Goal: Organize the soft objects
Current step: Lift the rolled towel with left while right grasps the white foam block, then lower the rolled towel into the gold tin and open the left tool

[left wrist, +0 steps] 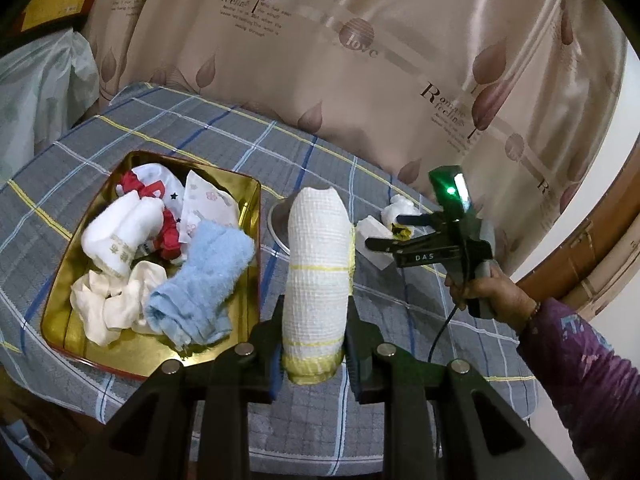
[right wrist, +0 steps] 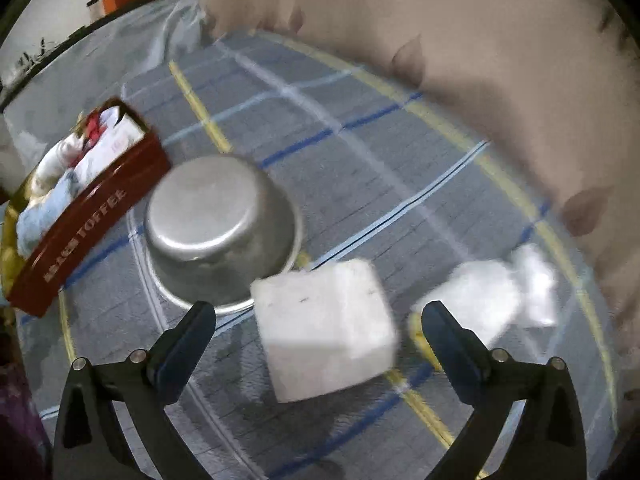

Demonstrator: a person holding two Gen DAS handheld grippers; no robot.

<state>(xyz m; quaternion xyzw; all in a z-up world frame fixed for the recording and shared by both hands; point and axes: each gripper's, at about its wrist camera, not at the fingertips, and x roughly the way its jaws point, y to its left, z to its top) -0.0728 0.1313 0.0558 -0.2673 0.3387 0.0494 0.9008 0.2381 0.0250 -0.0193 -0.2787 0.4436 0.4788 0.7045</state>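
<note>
2 grippers: both are mine, 1 in each hand, over a bed covered in grey plaid cloth (left wrist: 192, 148).
Left gripper (left wrist: 314, 344): my fingers (left wrist: 269, 344) pinch a rolled white cloth with yellow stripes (left wrist: 316, 264), pads pressed on its lower end.
Rolled cloth: held off the bed, its length running away from my camera, just right of the tin.
Right gripper (right wrist: 318, 338): my fingers (right wrist: 448, 334) are spread wide and pinch nothing.
White foam block (right wrist: 326, 326): it lies on the plaid cloth between my spread right fingers, apart from both; this view is blurred.
Tin (left wrist: 248, 208): gold inside, red outside with lettering on its side, lying on the bed left of the rolled cloth.
Tin contents: a light blue towel (left wrist: 204, 284), a white sock with lettering (left wrist: 120, 236), a cream cloth (left wrist: 116, 300), a red and white piece (left wrist: 168, 236) and a white printed cloth (left wrist: 208, 204), all heaped together.
Metal bowl (right wrist: 220, 228): upside down on the bed, between the tin and the foam block, just beside the block.
Crumpled white piece (right wrist: 492, 292): on the bed just beyond my right finger, with something yellow (right wrist: 418, 330) at its near edge.
Right hand (left wrist: 480, 288): gripping the handle, purple sleeve (left wrist: 576, 364) behind it.
Backdrop: a beige curtain with leaf print (left wrist: 360, 60) hangs behind the bed.
</note>
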